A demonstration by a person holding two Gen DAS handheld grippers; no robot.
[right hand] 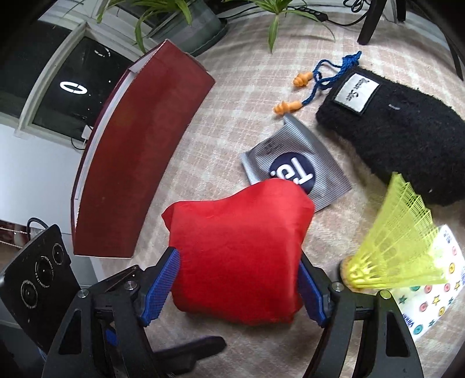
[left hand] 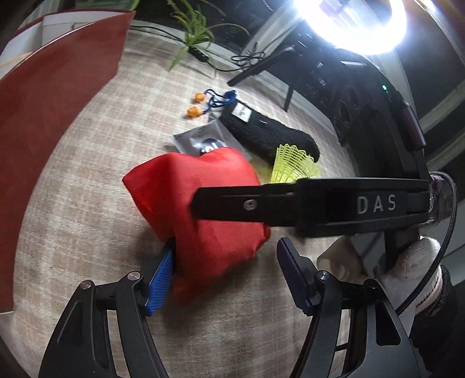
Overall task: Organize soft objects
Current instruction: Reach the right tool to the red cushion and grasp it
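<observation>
Beige checked carpet [right hand: 238,96] carries everything, with a potted plant [right hand: 186,20] and a dark window behind it. One red cloth pouch [right hand: 238,256] lies near the middle of the carpet. The right gripper [right hand: 241,288] straddles it, a blue pad [right hand: 159,288] against each side — it looks pinched, though how firmly I cannot tell. From the left wrist camera the same pouch [left hand: 203,209] sits with one blue pad [left hand: 159,279] of the left gripper [left hand: 226,279] touching its near edge, while the other finger stands clear; those jaws are wide and hold nothing. That view alone shows the side of the right gripper [left hand: 314,203] crossing over the pouch, the gloved hand [left hand: 412,264] gripping it, and a glaring lamp [left hand: 357,20].

The right view alone shows a sticker sheet [right hand: 436,293] under the one yellow shuttlecock [right hand: 401,241], and it shows the maroon book [right hand: 139,154] whole — standing on edge toward the carpet's left side.

Further back lie one grey sachet [right hand: 293,162], partly under the pouch, one black fleece pouch [right hand: 401,136], and two orange earplugs [right hand: 286,107] on a blue cord [right hand: 331,75].
</observation>
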